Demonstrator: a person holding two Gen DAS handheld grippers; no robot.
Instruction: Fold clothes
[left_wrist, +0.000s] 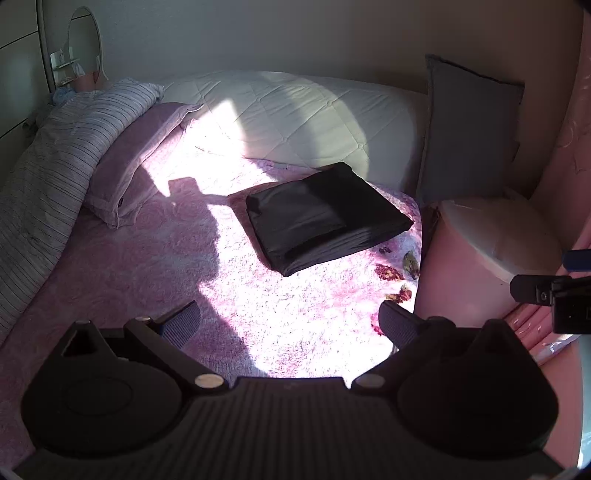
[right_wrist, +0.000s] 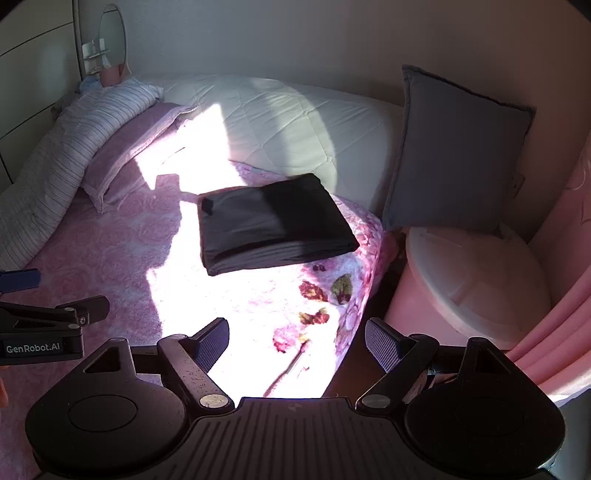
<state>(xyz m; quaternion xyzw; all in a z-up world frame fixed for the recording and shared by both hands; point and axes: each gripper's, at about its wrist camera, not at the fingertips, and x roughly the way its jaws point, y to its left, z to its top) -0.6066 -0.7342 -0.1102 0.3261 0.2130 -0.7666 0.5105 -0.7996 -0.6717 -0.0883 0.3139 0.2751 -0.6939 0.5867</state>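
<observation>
A black garment lies folded into a flat rectangle on the pink floral blanket, near the bed's right corner. It also shows in the right wrist view. My left gripper is open and empty, held above the blanket in front of the garment. My right gripper is open and empty, also back from the garment, over the bed's right edge. The left gripper's side shows at the left of the right wrist view, and the right gripper's side at the right of the left wrist view.
A pink pillow and a striped duvet lie at the left. A white quilted mattress lies behind. A grey cushion leans on the wall. A pink bin with a white lid stands beside the bed, by a pink curtain.
</observation>
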